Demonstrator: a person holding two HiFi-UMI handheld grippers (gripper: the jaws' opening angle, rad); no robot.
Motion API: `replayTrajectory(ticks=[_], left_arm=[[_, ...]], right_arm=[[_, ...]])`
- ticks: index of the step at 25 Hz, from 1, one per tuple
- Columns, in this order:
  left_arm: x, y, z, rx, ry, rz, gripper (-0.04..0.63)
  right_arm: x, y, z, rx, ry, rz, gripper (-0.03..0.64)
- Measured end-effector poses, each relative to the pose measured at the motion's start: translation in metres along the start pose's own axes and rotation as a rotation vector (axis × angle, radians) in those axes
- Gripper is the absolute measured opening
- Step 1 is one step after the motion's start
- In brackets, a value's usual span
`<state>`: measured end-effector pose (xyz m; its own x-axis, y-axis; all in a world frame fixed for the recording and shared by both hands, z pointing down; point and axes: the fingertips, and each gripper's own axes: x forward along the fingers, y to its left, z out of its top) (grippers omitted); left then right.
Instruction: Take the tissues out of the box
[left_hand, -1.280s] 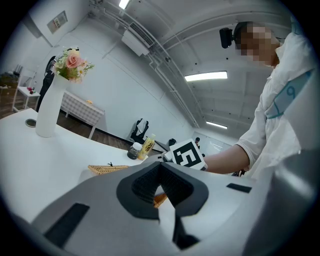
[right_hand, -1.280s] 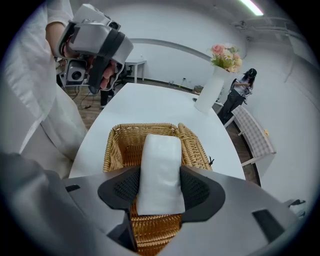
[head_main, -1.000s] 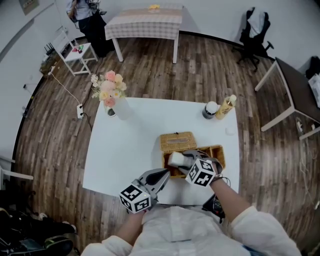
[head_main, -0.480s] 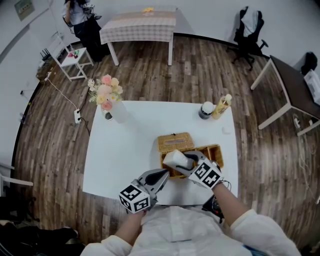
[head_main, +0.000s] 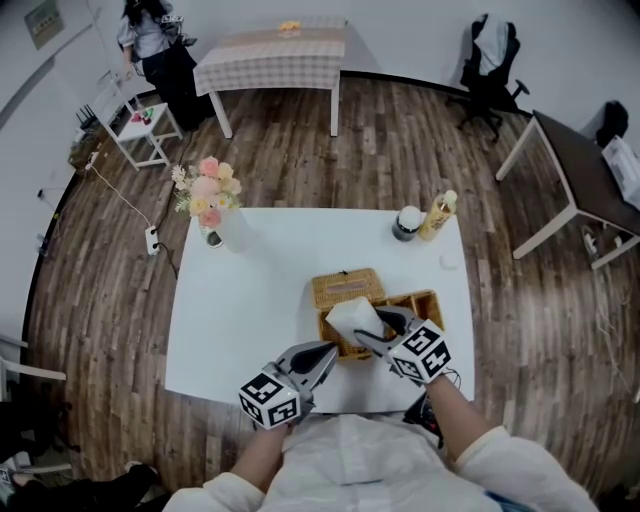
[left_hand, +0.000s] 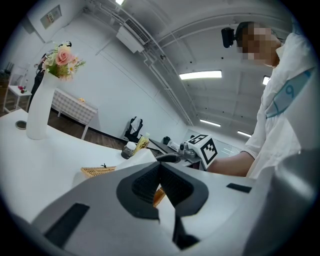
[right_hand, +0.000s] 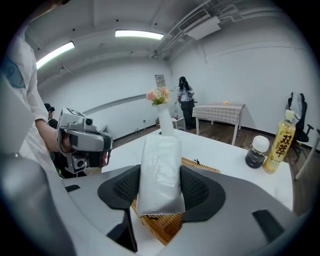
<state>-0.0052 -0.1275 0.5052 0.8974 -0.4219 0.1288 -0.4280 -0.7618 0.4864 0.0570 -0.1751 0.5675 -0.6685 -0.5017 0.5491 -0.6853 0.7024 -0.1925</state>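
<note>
Where wood floor (head_main: 100, 290) surrounds white table (head_main: 250, 300), right tool (right_hand: 159, 192) pinches tissues (right_hand: 160, 160), left tool (left_hand: 160, 181) closed.

White sleeves (head_main: 500, 455); grey left tool (head_main: 325, 351) and right tool (head_main: 364, 330) bear black-and-white marker cubes (head_main: 270, 397).

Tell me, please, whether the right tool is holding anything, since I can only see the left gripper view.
Observer: Yes. The right gripper view shows the right tool shut on a white tissue pack, with one pad pressed against each long side.
Operator: Thank you. Where is the pack in relation to the wicker box?
Observer: In the head view the pack is over the left part of the open wicker box. The lid lies on the white table on the far side of the box.
</note>
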Motion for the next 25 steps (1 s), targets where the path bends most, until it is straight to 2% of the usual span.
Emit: replayTrajectory(ticks=[9, 14, 20, 25], left_arm=[[0.002, -0.001, -0.001, 0.003, 0.007, -0.009, 0.002], [0.005, -0.002, -0.002, 0.006, 0.009, -0.017, 0.002], [0.006, -0.001, -0.001, 0.004, 0.012, -0.020, 0.002], [0.007, 0.000, -0.003, 0.005, 0.017, -0.024, 0.002]], right_arm=[[-0.016, -0.012, 0.016, 0.179, -0.148, -0.017, 0.259], [-0.020, -0.009, 0.020, 0.237, -0.204, -0.007, 0.258], [-0.022, -0.006, 0.024, 0.312, -0.257, 0.009, 0.259], [-0.026, -0.004, 0.033, 0.442, -0.342, 0.056, 0.258]])
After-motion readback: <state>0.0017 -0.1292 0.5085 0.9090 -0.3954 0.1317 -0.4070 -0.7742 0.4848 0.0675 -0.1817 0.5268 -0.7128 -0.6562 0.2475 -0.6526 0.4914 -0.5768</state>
